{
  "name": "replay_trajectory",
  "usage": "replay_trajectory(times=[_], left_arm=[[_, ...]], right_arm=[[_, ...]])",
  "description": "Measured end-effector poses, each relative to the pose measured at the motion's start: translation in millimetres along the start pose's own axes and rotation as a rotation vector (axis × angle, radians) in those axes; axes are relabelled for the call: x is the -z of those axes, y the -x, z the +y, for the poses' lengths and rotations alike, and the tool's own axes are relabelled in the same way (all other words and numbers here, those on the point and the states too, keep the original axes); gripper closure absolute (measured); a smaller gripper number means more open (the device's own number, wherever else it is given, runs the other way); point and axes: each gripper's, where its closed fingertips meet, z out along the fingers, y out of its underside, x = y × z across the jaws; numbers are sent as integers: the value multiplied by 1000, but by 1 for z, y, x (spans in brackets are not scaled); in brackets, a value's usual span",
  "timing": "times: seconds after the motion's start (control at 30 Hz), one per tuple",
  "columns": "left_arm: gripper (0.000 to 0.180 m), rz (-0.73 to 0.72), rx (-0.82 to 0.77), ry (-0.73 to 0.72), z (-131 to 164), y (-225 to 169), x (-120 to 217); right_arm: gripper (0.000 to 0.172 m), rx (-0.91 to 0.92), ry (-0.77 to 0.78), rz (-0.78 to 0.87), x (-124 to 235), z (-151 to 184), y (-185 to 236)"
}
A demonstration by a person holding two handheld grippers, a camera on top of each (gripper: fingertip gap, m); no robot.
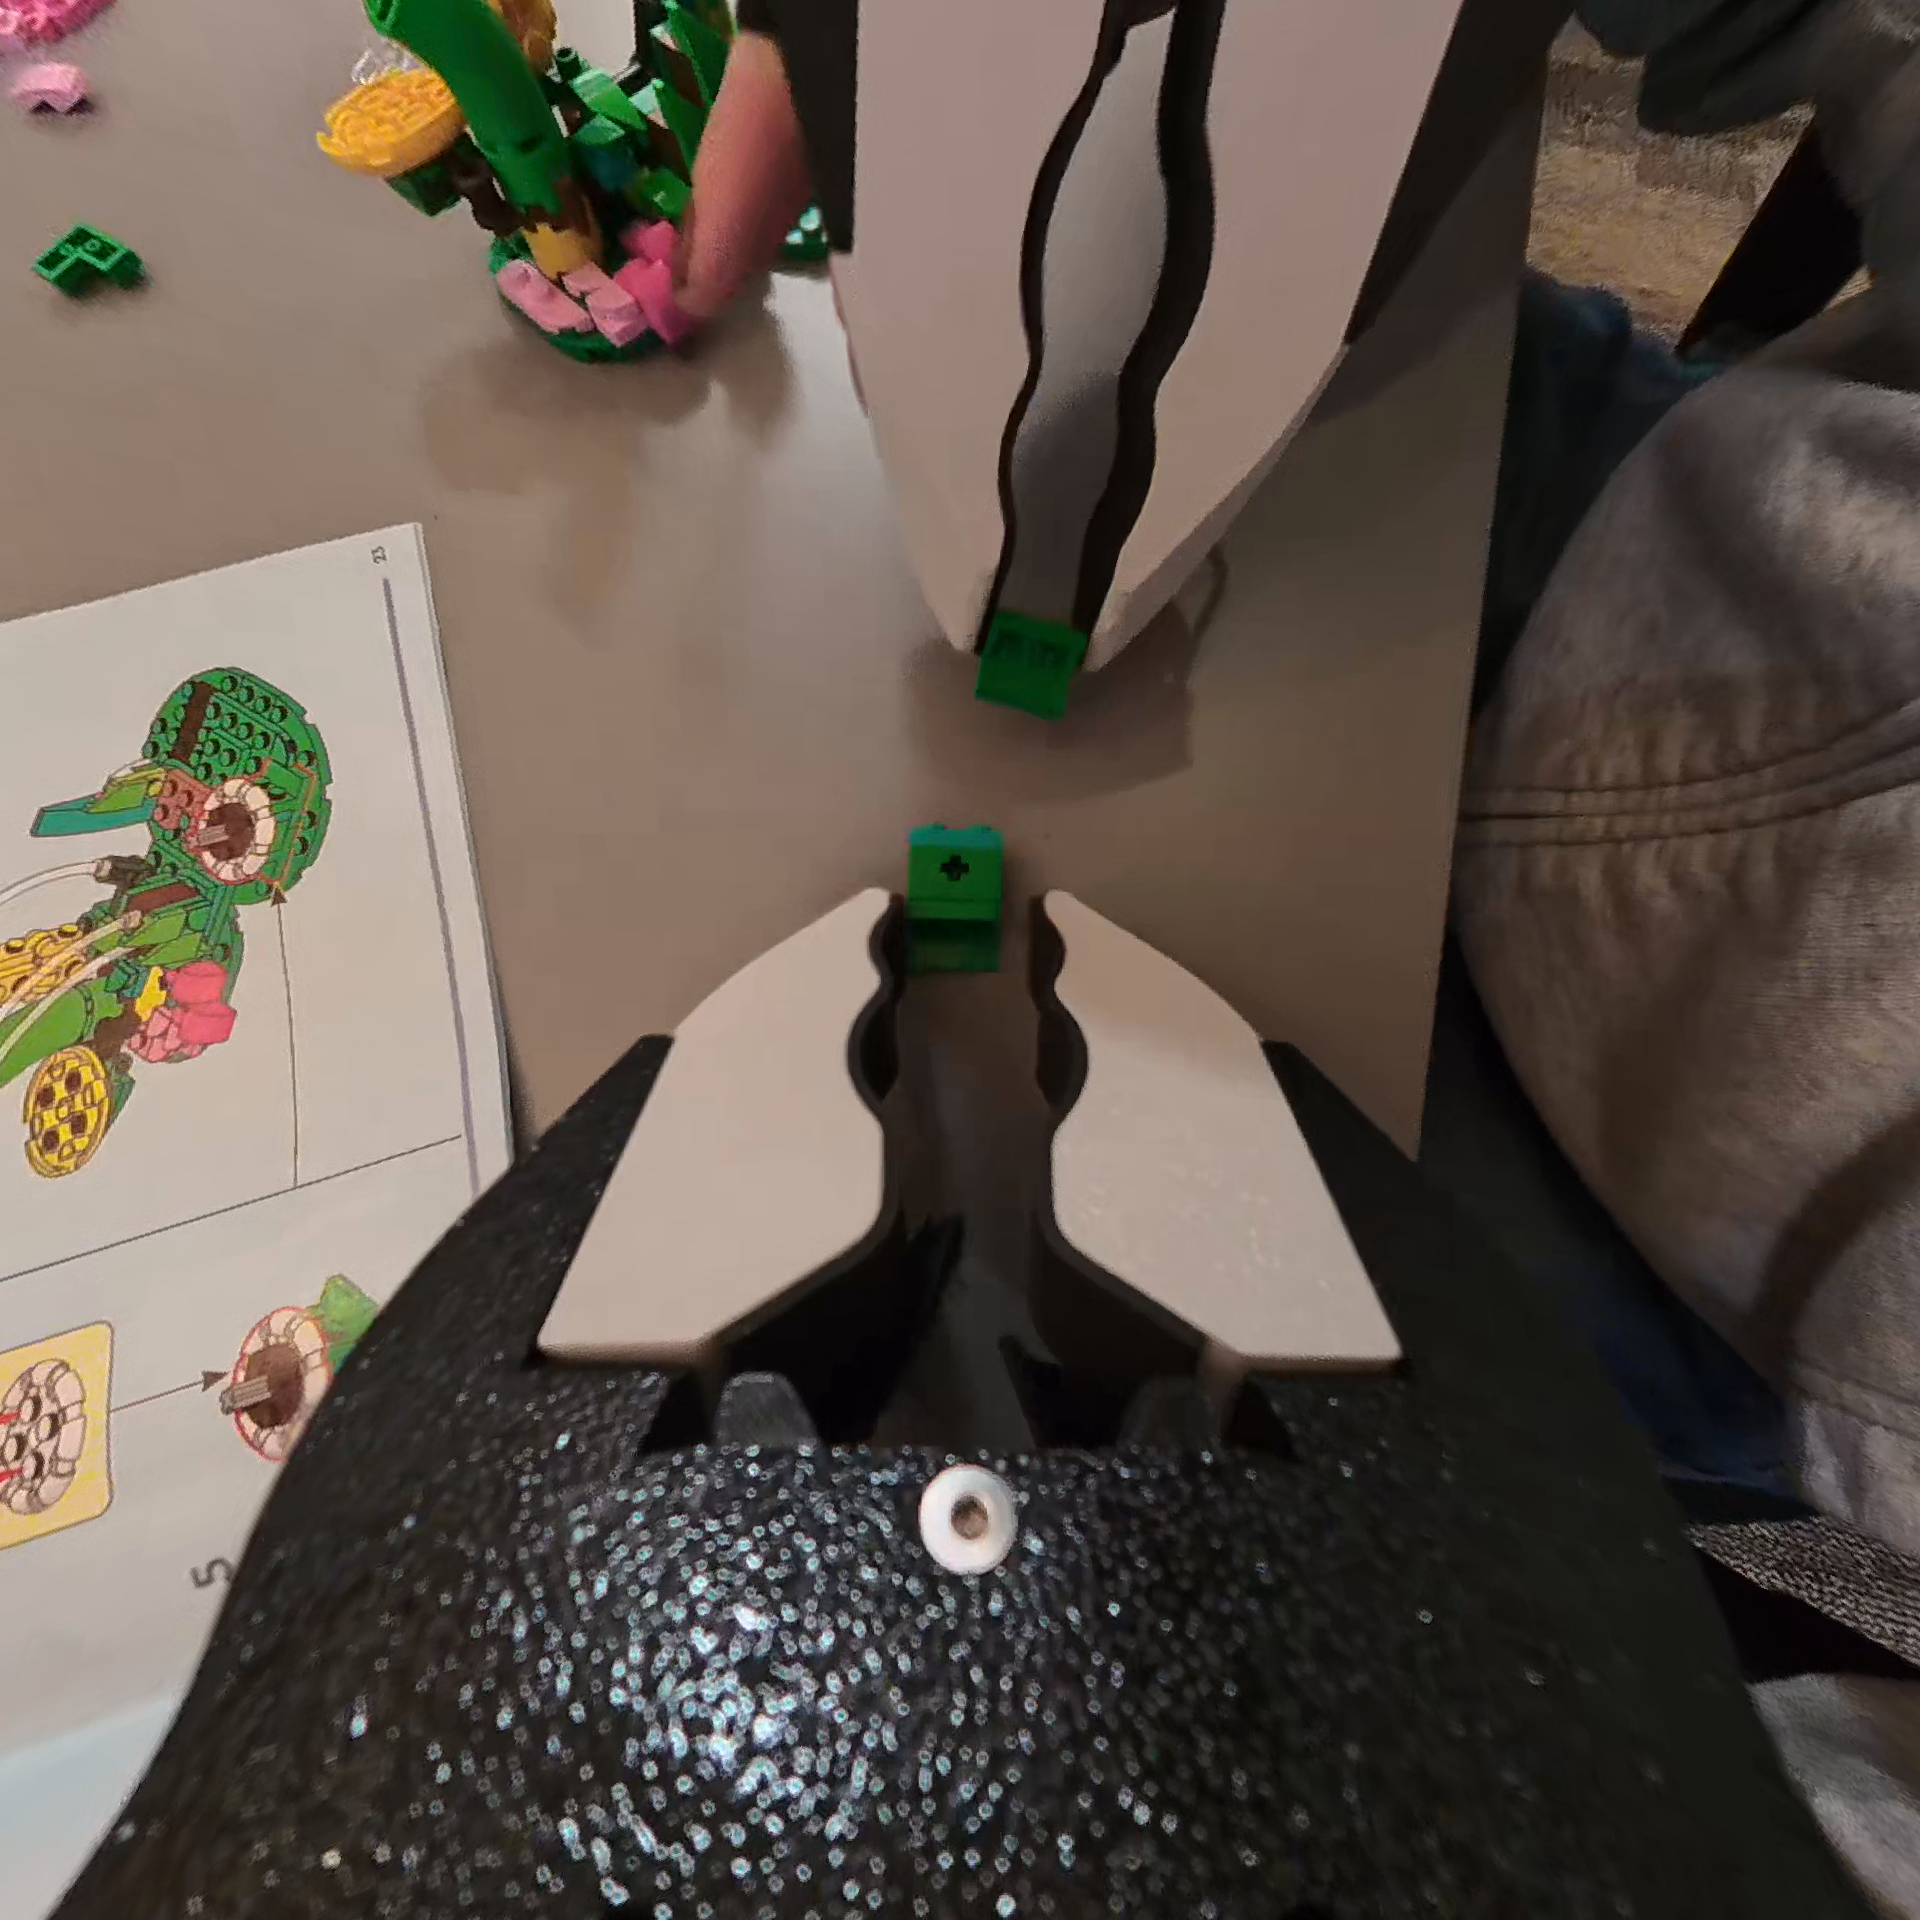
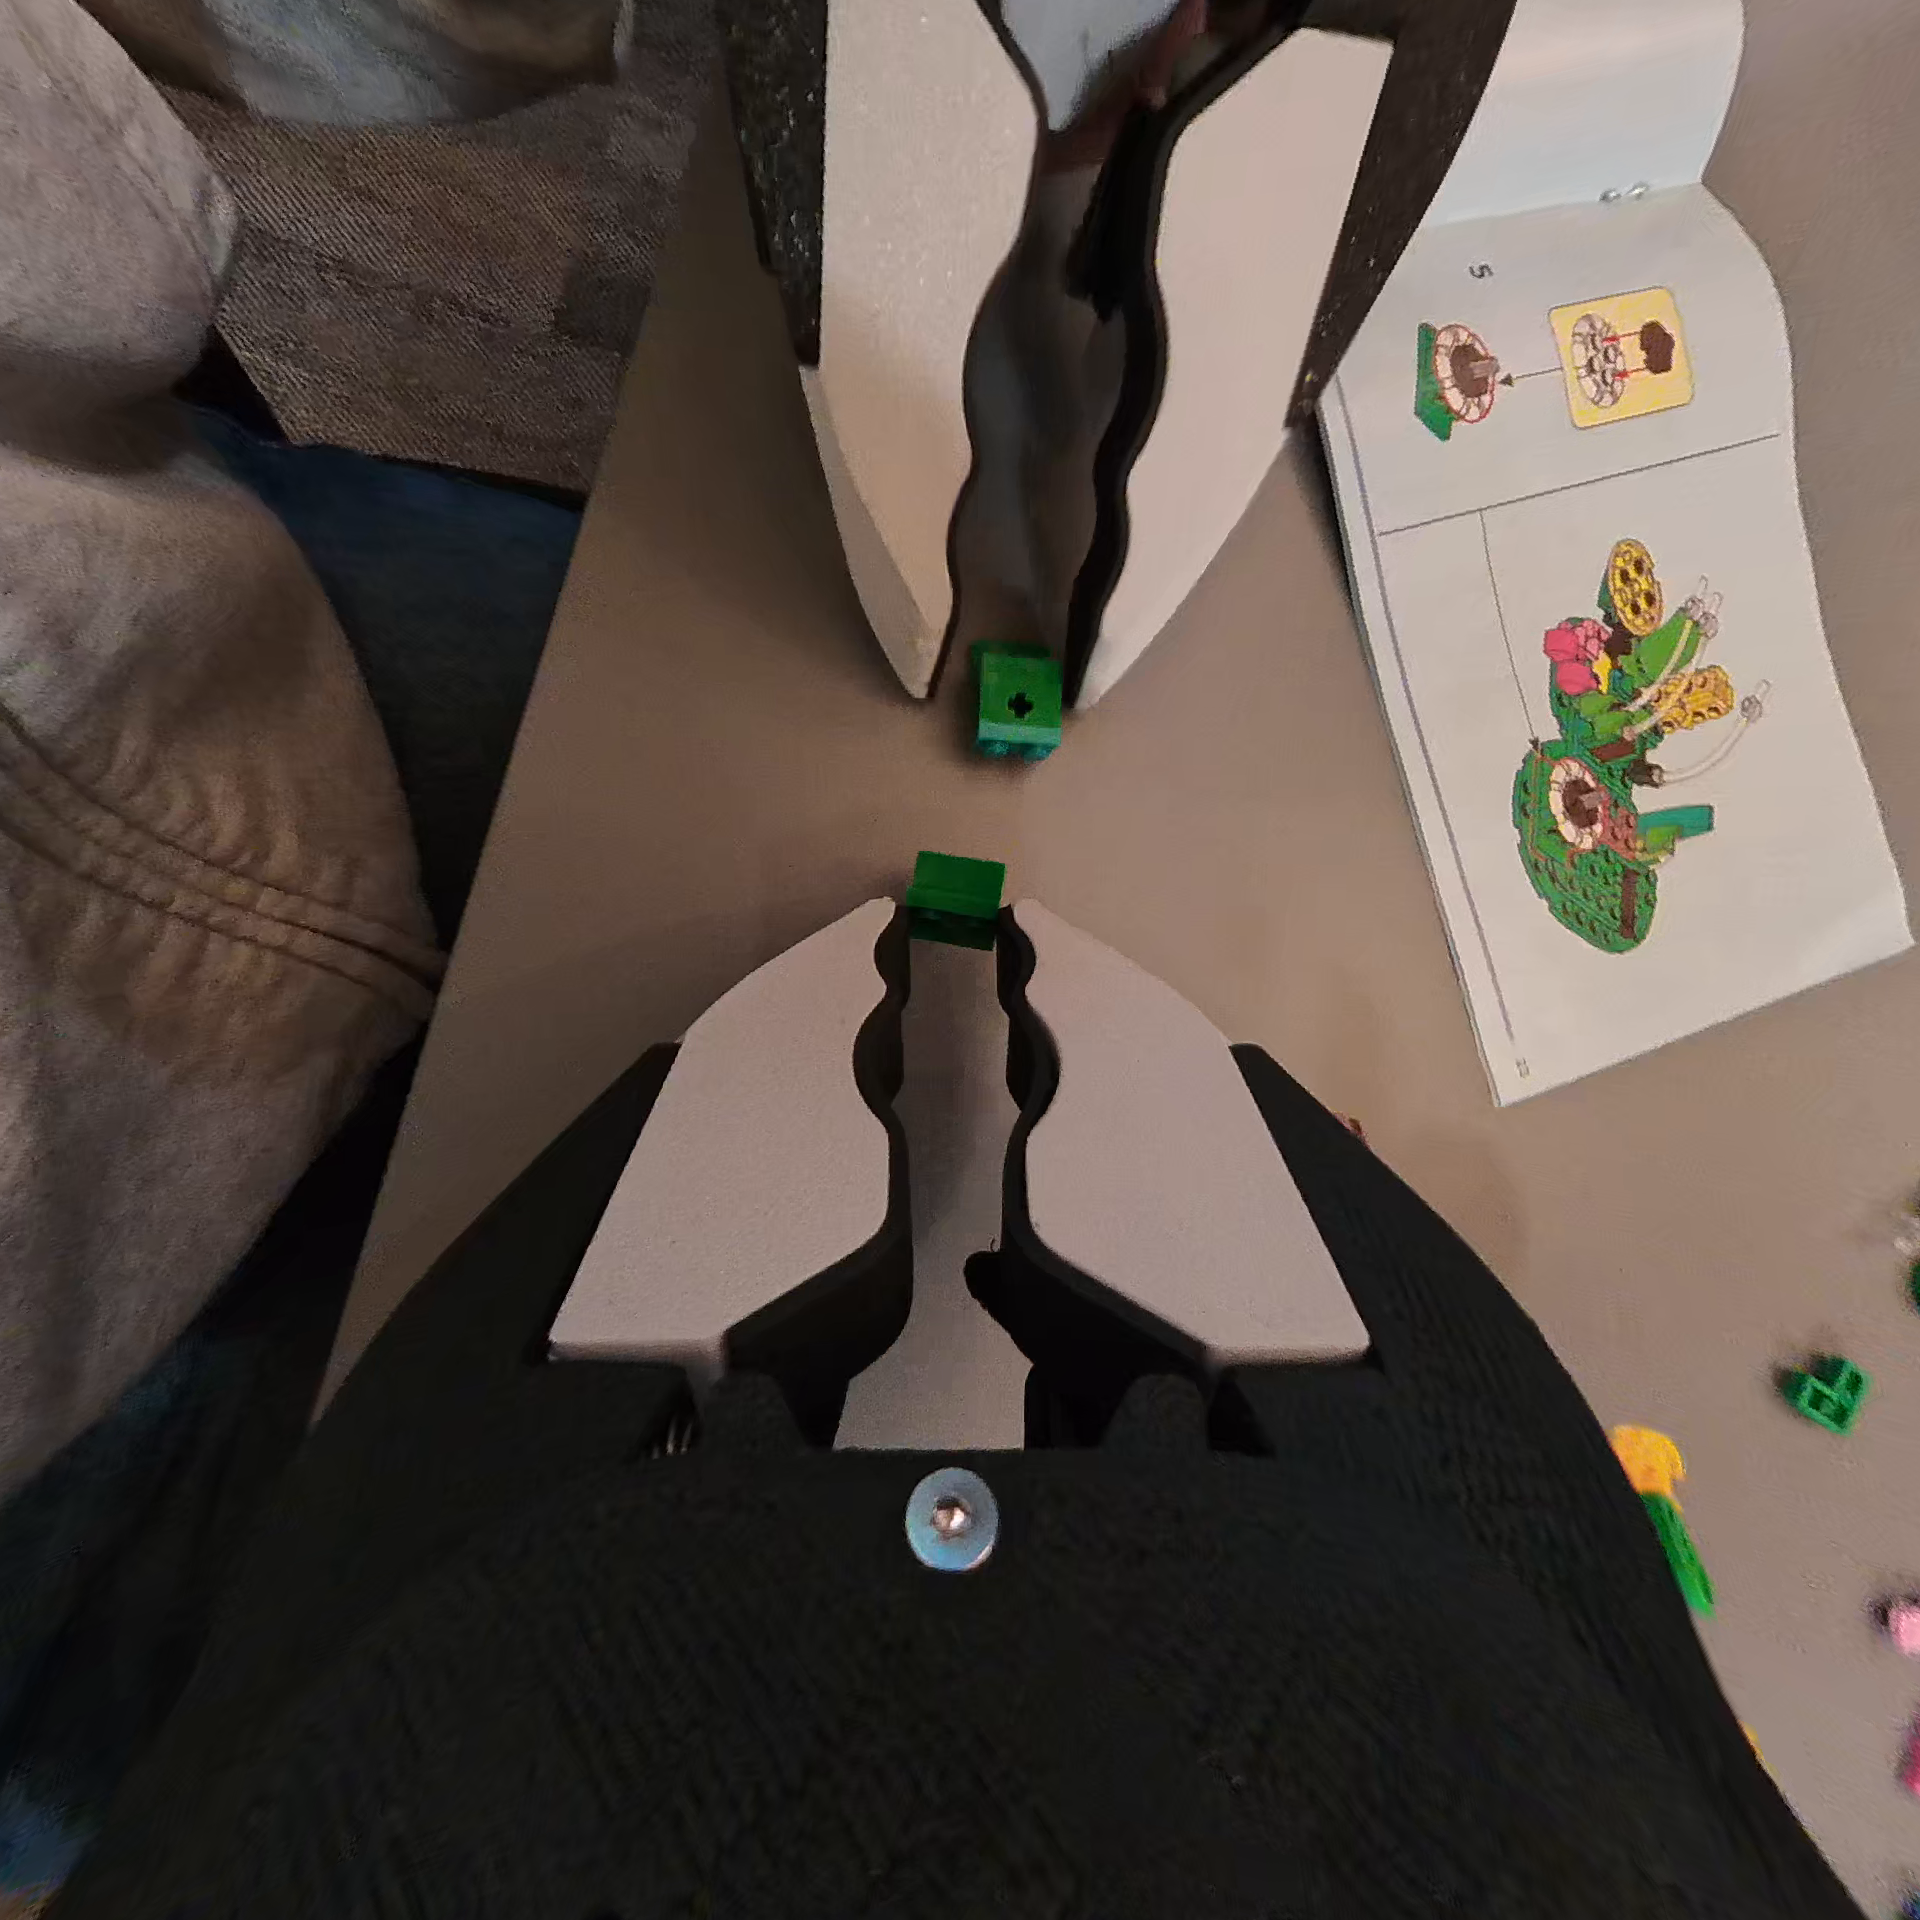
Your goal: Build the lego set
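My left gripper [image 1: 961, 909] is open. A green brick with a cross hole and a teal plate on its far end [image 1: 954, 894] stands between its fingers, with a clear gap at the right pad. In the right wrist view this brick [image 2: 1018, 704] also sits loose between the left gripper's tips [image 2: 1003, 691], low over the beige table [image 1: 675, 675]. My right gripper [image 2: 956, 909] is shut on a small green brick [image 2: 956, 896], with both pads pressed on its sides. It points at the left gripper, a short way apart. It also shows in the left wrist view [image 1: 1034, 649] with its brick [image 1: 1023, 670].
An open instruction booklet [image 1: 208, 883] [image 2: 1610, 623] lies on the table. A built green, pink and yellow flower model [image 1: 561, 177] stands at the back with a person's finger [image 1: 738, 177] on it. Loose pieces [image 1: 88, 260] [image 2: 1825, 1392] lie about. A person's grey clothing [image 1: 1714, 831] lies beyond the table edge.
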Motion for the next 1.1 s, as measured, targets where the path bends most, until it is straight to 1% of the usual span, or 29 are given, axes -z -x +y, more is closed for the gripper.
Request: replay_trajectory(times=[0.03, 0.27, 0.4, 0.67, 0.83, 1.1], left_arm=[[163, 5, 2, -4, 0, 1, 0], [164, 18, -44, -27, -3, 0, -3], [164, 68, -23, -58, -9, -5, -3], [164, 74, -25, -11, -6, -6, -7], [164, 68, -31, 12, -6, -5, -7], [164, 61, -61, 45, -5, -6, -9]], right_arm=[[158, -9, -5, -13, -2, -1, -1], [158, -17, 25, -93, -13, 1, -3], [158, -19, 14, -126, -17, -1, -3], [158, 1, 27, -173, -20, -5, 0], [158, 26, 43, -163, -20, -4, 1], [158, 15, 17, -180, -20, -4, 0]])
